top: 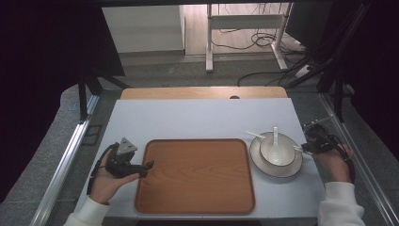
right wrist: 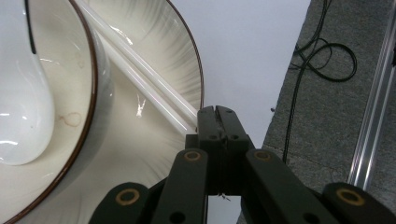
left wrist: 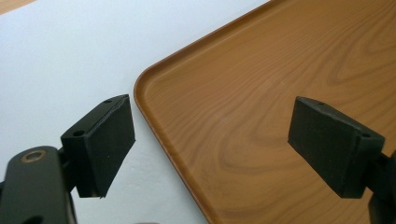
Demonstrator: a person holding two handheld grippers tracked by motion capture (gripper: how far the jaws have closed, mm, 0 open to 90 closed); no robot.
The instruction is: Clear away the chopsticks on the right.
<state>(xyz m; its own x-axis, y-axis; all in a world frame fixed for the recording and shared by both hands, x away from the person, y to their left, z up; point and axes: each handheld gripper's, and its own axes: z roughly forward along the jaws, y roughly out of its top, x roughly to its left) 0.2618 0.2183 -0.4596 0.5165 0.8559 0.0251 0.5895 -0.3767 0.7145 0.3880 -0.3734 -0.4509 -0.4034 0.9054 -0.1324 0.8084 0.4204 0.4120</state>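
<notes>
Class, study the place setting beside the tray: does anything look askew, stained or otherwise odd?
Yes. The chopsticks lie slanted across the plate, wedged under the bowl, their ends at the shut right tool. The bowl's inside shows a faint brown ring stain beside the spoon.

Bare tray (top: 195,176), crowded plate (top: 263,165)

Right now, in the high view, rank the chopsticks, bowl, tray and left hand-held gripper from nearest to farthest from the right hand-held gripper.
1. Chopsticks: at the right hand-held gripper, lying across the plate's right rim.
2. Bowl: on the plate, just left of it.
3. Tray: mid-table, further left.
4. Left hand-held gripper: at the tray's left edge, farthest.
</notes>
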